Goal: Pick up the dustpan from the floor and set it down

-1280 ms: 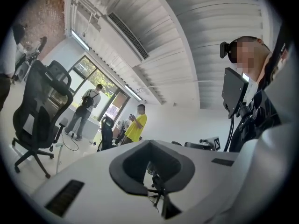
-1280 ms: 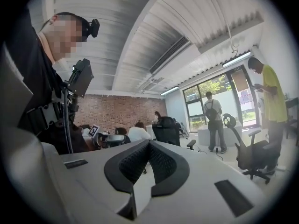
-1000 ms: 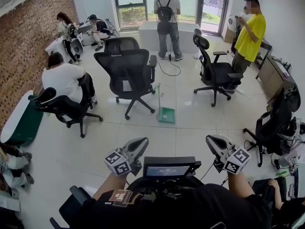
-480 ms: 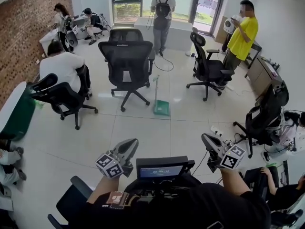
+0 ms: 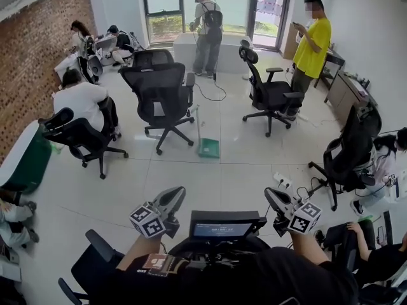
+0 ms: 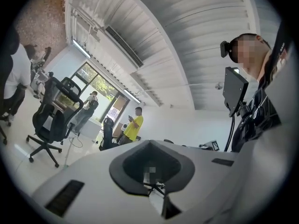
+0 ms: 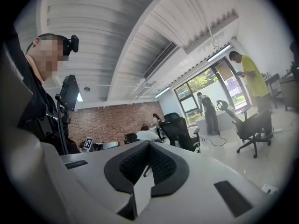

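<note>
Dustpan (image 5: 208,147): still on floor, well ahead after my short advance; left gripper (image 5: 174,194), right gripper (image 5: 274,197) both closed, empty.

dustpan (image 5: 207,147): on the floor mid-room, handle upright, between two office chairs
left chair (image 5: 158,89): just left of and behind the dustpan
right chair (image 5: 268,95): right of the dustpan, well apart
counter (image 5: 191,43): at the back wall, below the window
standing person (image 5: 206,27): right in front of the counter
second standing person (image 5: 310,40): back right, behind the right chair
seated person (image 5: 81,101): left of the left chair
power strip (image 5: 282,180): on the floor, nearer than the dustpan and to its right
screen (image 5: 226,226): bottom centre, between left gripper (image 5: 178,192) and right gripper (image 5: 270,194)
</note>
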Demonstrator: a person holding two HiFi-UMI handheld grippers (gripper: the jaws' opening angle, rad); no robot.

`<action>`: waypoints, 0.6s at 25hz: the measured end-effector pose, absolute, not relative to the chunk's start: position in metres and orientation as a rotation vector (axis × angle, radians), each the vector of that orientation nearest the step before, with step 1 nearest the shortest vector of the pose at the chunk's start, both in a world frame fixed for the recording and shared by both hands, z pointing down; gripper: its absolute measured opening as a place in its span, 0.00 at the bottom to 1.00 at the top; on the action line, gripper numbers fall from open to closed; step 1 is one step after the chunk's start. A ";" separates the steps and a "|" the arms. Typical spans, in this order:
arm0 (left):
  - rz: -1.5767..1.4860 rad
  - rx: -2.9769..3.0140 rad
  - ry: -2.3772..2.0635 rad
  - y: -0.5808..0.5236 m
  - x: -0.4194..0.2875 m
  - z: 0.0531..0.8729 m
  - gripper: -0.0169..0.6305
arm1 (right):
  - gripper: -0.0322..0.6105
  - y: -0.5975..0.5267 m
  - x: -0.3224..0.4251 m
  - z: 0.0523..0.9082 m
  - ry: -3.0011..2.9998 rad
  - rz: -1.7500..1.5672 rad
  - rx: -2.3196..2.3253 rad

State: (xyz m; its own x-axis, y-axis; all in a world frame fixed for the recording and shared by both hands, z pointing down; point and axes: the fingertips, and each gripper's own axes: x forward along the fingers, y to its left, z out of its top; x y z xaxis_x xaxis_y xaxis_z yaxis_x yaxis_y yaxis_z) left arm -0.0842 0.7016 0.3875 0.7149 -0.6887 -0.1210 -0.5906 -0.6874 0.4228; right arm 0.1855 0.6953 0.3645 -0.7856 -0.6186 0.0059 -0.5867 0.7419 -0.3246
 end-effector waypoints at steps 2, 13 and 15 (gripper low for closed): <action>-0.386 2.554 -0.978 0.702 -0.043 0.392 0.06 | 0.06 0.696 0.224 0.371 2.818 -0.503 -0.998; -0.340 2.604 -0.991 0.697 0.013 0.389 0.06 | 0.06 0.686 0.273 0.378 2.842 -0.437 -1.003; -0.337 2.598 -1.002 0.694 0.005 0.387 0.06 | 0.06 0.683 0.266 0.375 2.849 -0.437 -0.992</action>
State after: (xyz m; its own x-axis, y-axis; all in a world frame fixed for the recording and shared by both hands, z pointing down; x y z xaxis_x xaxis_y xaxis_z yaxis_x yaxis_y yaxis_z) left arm 0.0049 0.6940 0.3866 0.7237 -0.6831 -0.0984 -0.6036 -0.6956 0.3897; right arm 0.2657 0.6828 0.3747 -0.7841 -0.6206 0.0061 -0.5938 0.7474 -0.2979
